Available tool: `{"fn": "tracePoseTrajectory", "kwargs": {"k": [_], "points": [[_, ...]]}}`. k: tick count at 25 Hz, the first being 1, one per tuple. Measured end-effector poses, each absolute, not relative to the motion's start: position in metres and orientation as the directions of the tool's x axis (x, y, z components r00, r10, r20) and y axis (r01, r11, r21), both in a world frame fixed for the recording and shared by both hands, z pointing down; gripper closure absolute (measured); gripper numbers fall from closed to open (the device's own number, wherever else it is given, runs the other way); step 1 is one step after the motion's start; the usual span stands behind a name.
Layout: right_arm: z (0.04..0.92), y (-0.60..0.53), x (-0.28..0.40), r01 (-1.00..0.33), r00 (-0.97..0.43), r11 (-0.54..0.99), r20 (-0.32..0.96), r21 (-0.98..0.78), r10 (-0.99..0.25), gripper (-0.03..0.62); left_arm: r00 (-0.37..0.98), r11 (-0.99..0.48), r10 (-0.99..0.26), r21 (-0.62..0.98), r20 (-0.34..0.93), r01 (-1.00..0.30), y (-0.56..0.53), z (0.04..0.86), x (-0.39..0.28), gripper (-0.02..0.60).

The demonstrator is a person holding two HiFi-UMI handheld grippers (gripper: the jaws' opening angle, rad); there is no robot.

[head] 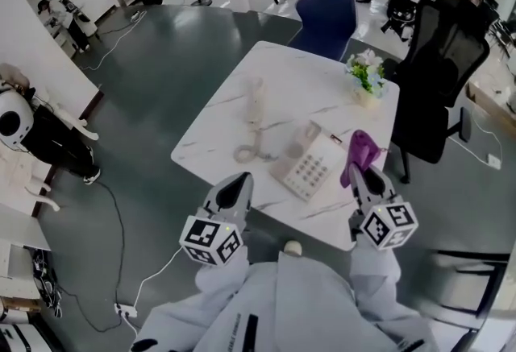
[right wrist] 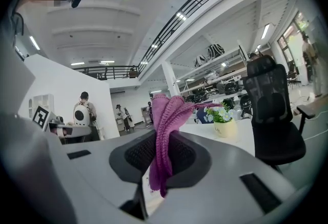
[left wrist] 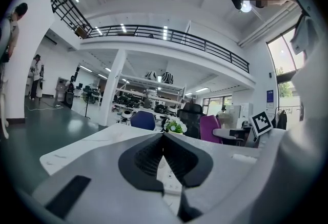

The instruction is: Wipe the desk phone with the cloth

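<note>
We look steeply down from the head onto the white marble-patterned table (head: 322, 84), the left gripper (head: 239, 181) and right gripper (head: 364, 173) close below us. Each gripper camera rides just behind its jaws, facing level across the tabletop. All three views share the pot of white flowers (head: 367, 76) (left wrist: 175, 125) (right wrist: 221, 121) beyond the jaws.

No legible text, phone keypad (head: 310, 169) too small to read, blue wall sign (left wrist: 270, 96) blurred

One phone (head: 310, 167), one cloth (head: 360, 151), one flowerpot (head: 367, 83), two chairs (head: 326, 16) (head: 439, 89), two tongs (head: 239, 179) (head: 364, 175).
</note>
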State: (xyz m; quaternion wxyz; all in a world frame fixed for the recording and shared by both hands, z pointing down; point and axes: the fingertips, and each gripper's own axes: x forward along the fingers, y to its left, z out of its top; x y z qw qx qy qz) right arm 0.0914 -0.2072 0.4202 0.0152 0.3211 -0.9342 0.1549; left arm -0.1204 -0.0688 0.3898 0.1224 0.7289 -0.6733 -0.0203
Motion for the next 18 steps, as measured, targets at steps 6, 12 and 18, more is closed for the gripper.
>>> {"fn": "tracePoseTrajectory", "kwargs": {"k": [6,12,18], "points": [[0.427,-0.23,0.094,-0.635,-0.77,0.725,0.148,-0.267,-0.62,0.551,0.135,-0.103,-0.981,0.219,0.137,-0.97,-0.098,0.397,-0.119,0.584],[0.426,-0.246,0.096,-0.67,-0.741,0.7,0.163,-0.247,-0.651,0.551,0.184,-0.146,-0.97,0.222,0.161,-0.964,-0.12,0.403,-0.117,0.584],[0.437,-0.262,0.094,-0.706,-0.708,0.677,0.219,-0.208,-0.671,0.551,0.246,-0.189,-0.946,0.259,0.211,-0.947,-0.144,0.419,-0.115,0.584]]}}
